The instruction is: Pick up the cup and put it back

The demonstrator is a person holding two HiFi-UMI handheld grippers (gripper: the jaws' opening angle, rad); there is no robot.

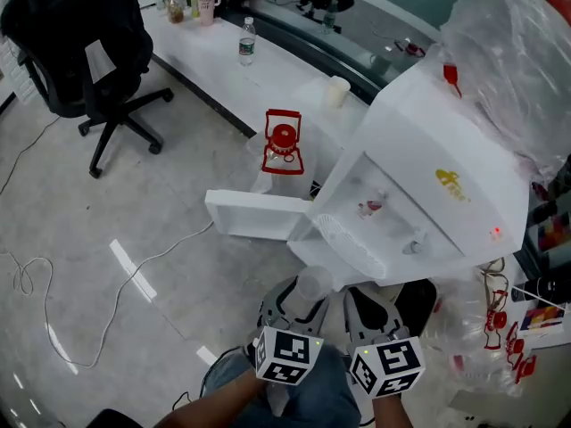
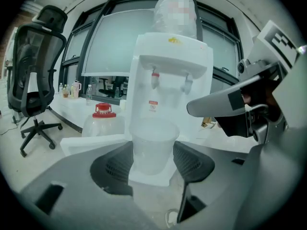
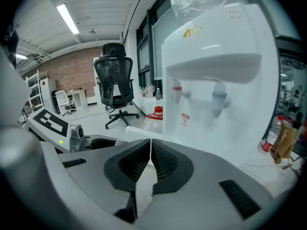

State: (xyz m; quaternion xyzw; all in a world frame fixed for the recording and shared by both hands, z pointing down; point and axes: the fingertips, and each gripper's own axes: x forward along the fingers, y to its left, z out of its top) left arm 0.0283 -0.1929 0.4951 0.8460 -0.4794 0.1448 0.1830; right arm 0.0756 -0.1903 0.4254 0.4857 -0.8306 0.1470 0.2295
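Glossy grey floor [image 1: 134, 230] surrounds a white water dispenser [image 1: 464, 150] whose yellow logo [image 1: 452, 186] is unreadable. Fingers of the left gripper [image 2: 152, 153] clasp a translucent cup [image 2: 154, 137]; those of the right gripper [image 3: 149, 153] meet, empty.

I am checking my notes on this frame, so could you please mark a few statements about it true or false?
The left claw grips a translucent plastic cup. True.
The right claw also holds a cup. False: the right claw is shut and empty.
A clear jug with a red cap stands near the white water dispenser. True.
The black office chair lies tipped over. False: the chair stands upright.
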